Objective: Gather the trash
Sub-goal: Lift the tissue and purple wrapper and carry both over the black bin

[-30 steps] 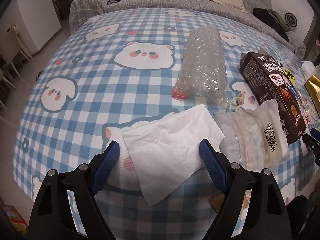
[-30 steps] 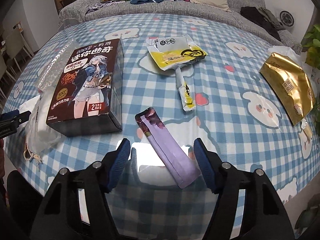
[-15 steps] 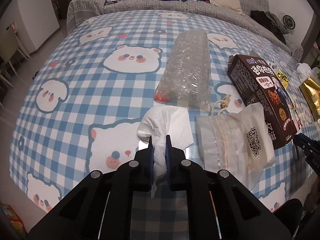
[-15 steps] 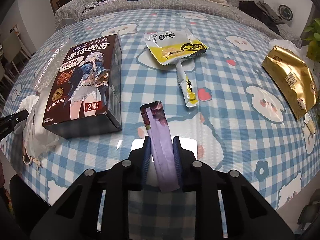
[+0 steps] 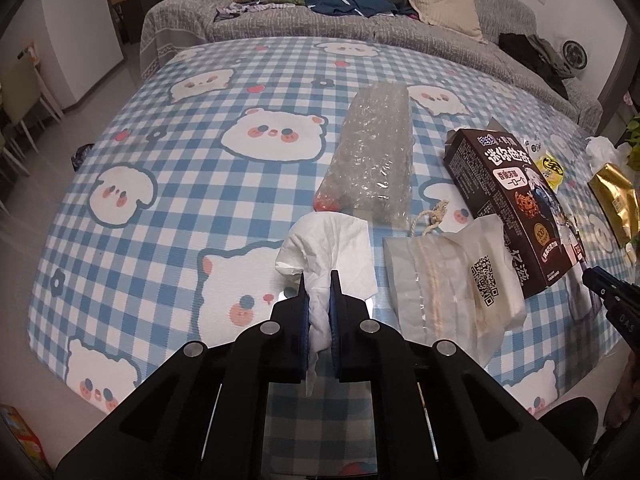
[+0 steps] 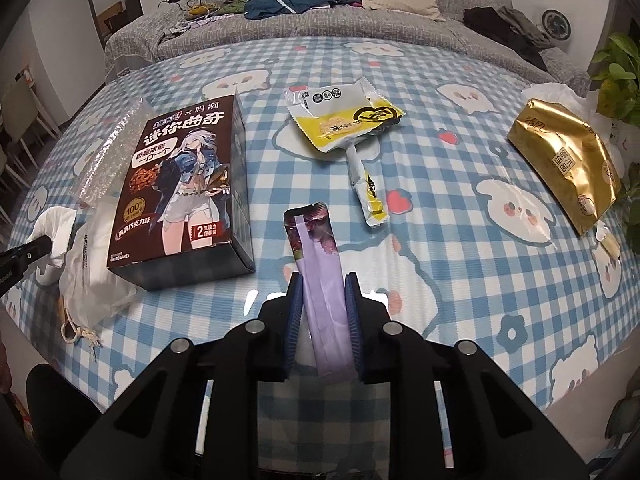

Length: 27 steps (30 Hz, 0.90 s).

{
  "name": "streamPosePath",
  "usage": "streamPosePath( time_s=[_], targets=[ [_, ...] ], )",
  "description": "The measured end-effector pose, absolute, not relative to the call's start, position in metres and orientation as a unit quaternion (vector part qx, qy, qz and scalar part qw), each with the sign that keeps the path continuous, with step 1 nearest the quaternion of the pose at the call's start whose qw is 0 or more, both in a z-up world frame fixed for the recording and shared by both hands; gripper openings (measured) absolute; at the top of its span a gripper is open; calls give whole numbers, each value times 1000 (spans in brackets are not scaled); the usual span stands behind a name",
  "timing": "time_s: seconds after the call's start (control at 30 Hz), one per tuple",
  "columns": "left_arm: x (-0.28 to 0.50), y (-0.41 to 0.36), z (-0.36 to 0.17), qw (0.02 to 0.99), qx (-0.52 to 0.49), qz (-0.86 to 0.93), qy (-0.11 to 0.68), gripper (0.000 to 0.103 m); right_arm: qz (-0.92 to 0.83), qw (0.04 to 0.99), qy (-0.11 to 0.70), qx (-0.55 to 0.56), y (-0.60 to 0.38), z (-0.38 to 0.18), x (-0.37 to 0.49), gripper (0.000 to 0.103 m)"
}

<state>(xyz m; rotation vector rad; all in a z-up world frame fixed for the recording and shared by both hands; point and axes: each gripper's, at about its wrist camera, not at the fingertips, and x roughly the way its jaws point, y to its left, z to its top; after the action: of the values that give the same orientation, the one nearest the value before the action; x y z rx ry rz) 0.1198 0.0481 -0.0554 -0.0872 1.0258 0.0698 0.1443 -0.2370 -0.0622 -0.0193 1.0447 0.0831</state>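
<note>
My left gripper (image 5: 318,280) is shut on a crumpled white tissue (image 5: 326,244), held just above the blue checked tablecloth (image 5: 160,184). My right gripper (image 6: 323,286) is shut on a long purple wrapper (image 6: 320,264) that sticks forward between the jaws. The tissue (image 6: 54,224) and the left gripper tip show at the left edge of the right wrist view. The right gripper's tip shows at the right edge of the left wrist view (image 5: 612,292).
On the table lie a bubble-wrap roll (image 5: 372,152), a white drawstring pouch (image 5: 448,276), a dark cookie box (image 6: 188,188), a yellow snack wrapper (image 6: 344,116), a small yellow sachet (image 6: 370,196) and a gold pack (image 6: 564,160). A grey sofa (image 6: 320,20) stands behind.
Both grippers closed from open: the left pinched the flat tissue into a bunch, the right clamped the purple wrapper. Both have since risen slightly with their loads.
</note>
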Motion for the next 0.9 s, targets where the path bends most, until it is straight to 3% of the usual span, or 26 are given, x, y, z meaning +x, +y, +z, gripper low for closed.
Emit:
streamPosePath(
  time_s=[0.9],
  targets=[
    [59,31,-2,891,-43,25,451,7,48,889,455,1,-228,-6,86,21]
  ],
)
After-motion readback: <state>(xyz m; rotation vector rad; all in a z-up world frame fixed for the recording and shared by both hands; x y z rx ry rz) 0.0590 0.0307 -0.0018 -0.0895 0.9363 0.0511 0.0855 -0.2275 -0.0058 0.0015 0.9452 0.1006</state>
